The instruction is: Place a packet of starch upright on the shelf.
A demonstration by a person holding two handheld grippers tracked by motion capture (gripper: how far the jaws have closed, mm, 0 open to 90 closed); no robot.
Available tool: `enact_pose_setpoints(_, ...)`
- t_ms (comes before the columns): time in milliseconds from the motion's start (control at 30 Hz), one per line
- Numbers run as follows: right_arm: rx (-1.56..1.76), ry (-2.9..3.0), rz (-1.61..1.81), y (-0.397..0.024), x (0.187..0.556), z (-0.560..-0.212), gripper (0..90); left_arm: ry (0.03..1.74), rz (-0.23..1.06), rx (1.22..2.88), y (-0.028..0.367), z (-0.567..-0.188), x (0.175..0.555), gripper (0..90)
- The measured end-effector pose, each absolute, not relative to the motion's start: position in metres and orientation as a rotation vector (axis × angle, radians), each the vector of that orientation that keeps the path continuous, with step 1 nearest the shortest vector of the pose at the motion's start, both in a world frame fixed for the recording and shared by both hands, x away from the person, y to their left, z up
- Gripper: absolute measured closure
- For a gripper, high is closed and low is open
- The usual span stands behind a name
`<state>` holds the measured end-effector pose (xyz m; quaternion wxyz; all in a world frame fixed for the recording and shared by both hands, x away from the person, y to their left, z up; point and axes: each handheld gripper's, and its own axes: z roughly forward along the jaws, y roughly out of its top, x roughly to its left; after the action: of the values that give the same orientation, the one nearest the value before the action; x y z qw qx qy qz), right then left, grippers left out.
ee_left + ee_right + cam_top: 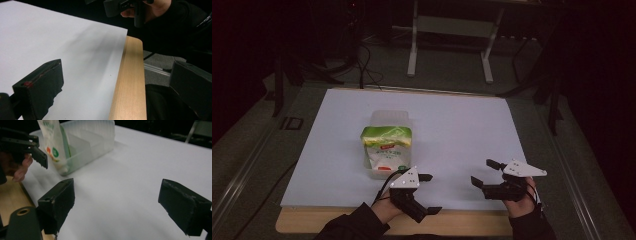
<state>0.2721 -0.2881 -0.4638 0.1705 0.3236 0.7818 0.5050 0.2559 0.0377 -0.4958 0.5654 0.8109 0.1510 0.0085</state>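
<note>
Where clear ribbed plastic bin [390, 121] sits, glossy pouch [386, 147] inside.

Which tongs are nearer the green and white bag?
Left. The left tongs sit just in front of the bag in its clear container, open. The right tongs are farther off to its right, open.

Printing appears on the bag [386, 147] standing in the clear box [390, 120]: a red band with pale characters in the high view, too small and blurred to read. In the right gripper view the bag [53, 143] bears pale green letters at its top edge, cut off and illegible, plus a round green badge and an orange mark, neither readable. No text can be read.
</note>
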Motion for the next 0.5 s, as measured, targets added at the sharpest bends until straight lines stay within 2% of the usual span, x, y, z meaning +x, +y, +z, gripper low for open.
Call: enact_pose_setpoints(500,0.972,2.210,1.459,-0.307,0.267,-0.477,13.7,0.342,0.037,1.955,0.035,-0.511,0.257,0.0)
